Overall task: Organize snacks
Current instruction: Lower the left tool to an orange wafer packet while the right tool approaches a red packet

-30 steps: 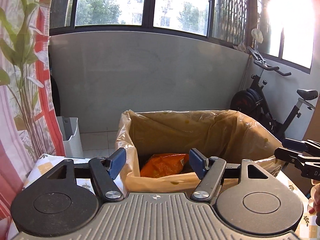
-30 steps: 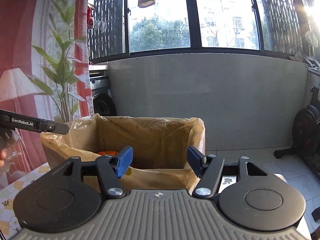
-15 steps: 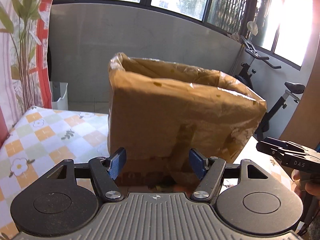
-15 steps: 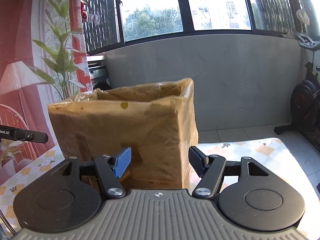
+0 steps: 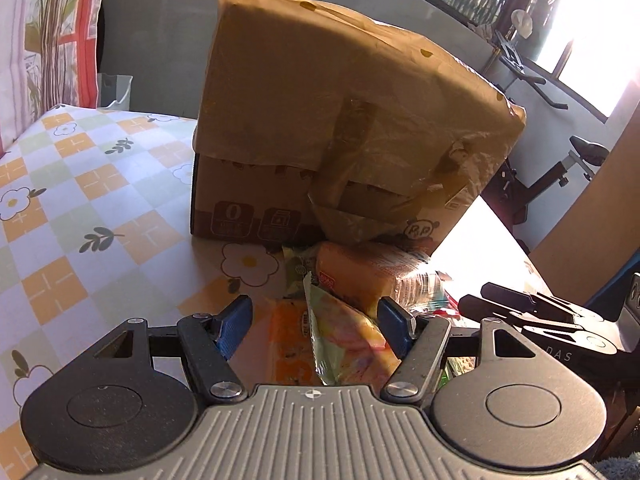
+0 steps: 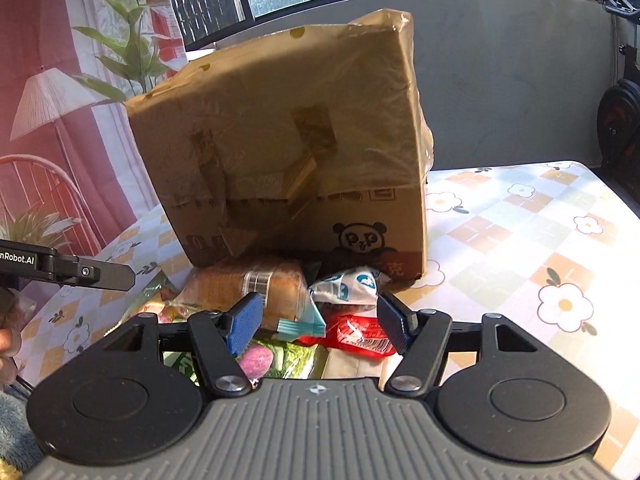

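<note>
Both grippers lowered from box (image 5: 320, 120) rim to snack packets (image 5: 344, 332), left gripper (image 5: 316, 328) and right gripper (image 6: 318, 320) jaws released, packets between them.

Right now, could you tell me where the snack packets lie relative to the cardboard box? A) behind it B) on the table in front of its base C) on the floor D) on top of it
B: the snack packets are piled on the tablecloth at the near base of the cardboard box.
</note>
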Tool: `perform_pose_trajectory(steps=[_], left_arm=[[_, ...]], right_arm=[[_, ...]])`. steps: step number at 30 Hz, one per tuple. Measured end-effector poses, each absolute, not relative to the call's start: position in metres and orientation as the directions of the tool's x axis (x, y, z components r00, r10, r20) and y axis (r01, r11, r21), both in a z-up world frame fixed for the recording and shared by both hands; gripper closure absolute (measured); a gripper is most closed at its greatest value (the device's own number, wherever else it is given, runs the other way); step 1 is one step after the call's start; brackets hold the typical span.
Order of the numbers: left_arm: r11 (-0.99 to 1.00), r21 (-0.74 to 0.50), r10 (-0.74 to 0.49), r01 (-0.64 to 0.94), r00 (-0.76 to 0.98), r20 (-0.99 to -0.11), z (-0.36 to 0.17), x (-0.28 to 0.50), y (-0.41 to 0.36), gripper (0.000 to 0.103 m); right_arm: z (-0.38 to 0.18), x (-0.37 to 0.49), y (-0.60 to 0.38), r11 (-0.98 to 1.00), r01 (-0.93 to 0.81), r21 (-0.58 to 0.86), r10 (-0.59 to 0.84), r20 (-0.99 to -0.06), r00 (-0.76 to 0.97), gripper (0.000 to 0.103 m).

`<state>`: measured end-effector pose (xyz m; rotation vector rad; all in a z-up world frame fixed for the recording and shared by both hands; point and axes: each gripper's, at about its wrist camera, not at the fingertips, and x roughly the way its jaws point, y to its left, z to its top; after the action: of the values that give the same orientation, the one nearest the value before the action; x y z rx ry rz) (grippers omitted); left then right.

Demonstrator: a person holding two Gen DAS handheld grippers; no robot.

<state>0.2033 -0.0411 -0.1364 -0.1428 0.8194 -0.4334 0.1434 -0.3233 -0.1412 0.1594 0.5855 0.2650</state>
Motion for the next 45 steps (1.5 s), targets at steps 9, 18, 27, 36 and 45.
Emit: perform_pose_trajectory(steps=[9,18,27,36,45], left_arm=[[0.885,-0.307,-0.46,0.35,0.558,-0.691,-0.143,0.197,-0.052,0.032],[0.876,-0.318,-0.475,0.363,0.537,-0.697,-0.147,0.193,-0.056,0.032],[0.881,-0.319,-0.467,0.348,0.541,-0.699,-0.146,0.191,-0.054,0.032],[0.887,-0.314,-0.457,0.338,0.541,-0.706,-0.147,0.191,-0.055,0.032],[0.9,-0.303,-0.431,0.314,0.539,-0.724,-0.151,0.191,-0.054,0.032]], right_arm=[[-0.145,0.142,-0.321,0.956,-0.185,0.229,0.283,-0.542,0.791,0.036],[-0.155,0.138,-0.331,0.969,-0.109,0.22,0.218,-0.568,0.793,0.037],[-0.172,0.185,-0.338,0.982,-0.161,0.101,0.188,-0.648,0.738,0.037],[-0.182,0.206,-0.31,0.959,-0.285,0.0,0.208,-0.682,0.701,0.037],[-0.187,0.224,-0.303,0.94,-0.338,-0.041,0.216,-0.696,0.684,0.021]])
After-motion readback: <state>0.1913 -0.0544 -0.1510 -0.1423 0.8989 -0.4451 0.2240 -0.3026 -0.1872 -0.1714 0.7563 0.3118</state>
